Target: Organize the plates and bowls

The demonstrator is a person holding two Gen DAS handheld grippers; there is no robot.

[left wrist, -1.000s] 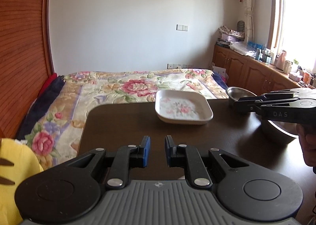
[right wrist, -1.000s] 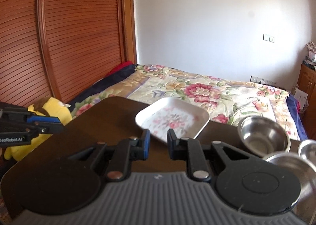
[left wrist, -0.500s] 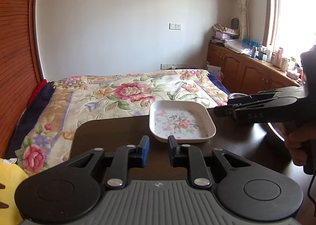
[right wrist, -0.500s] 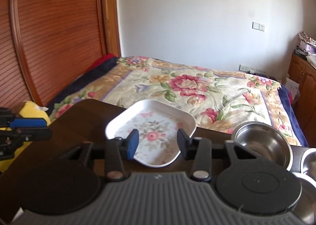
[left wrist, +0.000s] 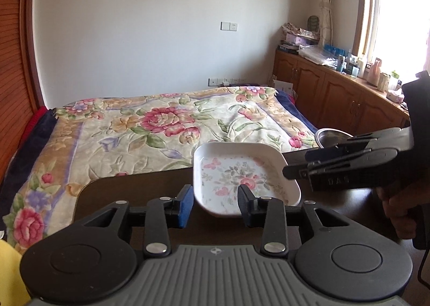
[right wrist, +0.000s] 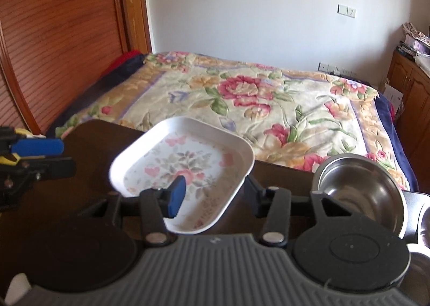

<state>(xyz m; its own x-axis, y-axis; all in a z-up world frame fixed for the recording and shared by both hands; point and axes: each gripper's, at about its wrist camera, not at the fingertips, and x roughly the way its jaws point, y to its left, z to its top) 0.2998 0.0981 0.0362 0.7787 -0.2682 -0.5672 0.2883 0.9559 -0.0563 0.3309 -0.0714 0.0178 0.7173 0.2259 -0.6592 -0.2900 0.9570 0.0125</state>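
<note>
We take the step in hand to be the approach to the plate (right wrist: pixel 182 169), a white square dish with a flower print that sits on the dark table (left wrist: pixel 134 187) near its far edge, by the bed (left wrist: pixel 161 123). Our right gripper (right wrist: pixel 215 193) has its jaws spread wide, one to each side of the plate's near corner, not yet clamped as far as we can tell. Our left gripper (left wrist: pixel 216 205) is likewise apart, low over the table just before the plate's near rim, holding nothing. The next move, we judge, calls for closing the right jaws on the rim and lifting level. Containers: the plate is empty; the steel bowl (right wrist: pixel 357 187) just right of it looks empty too; a second steel rim at the right edge is too cut off to judge.
</note>
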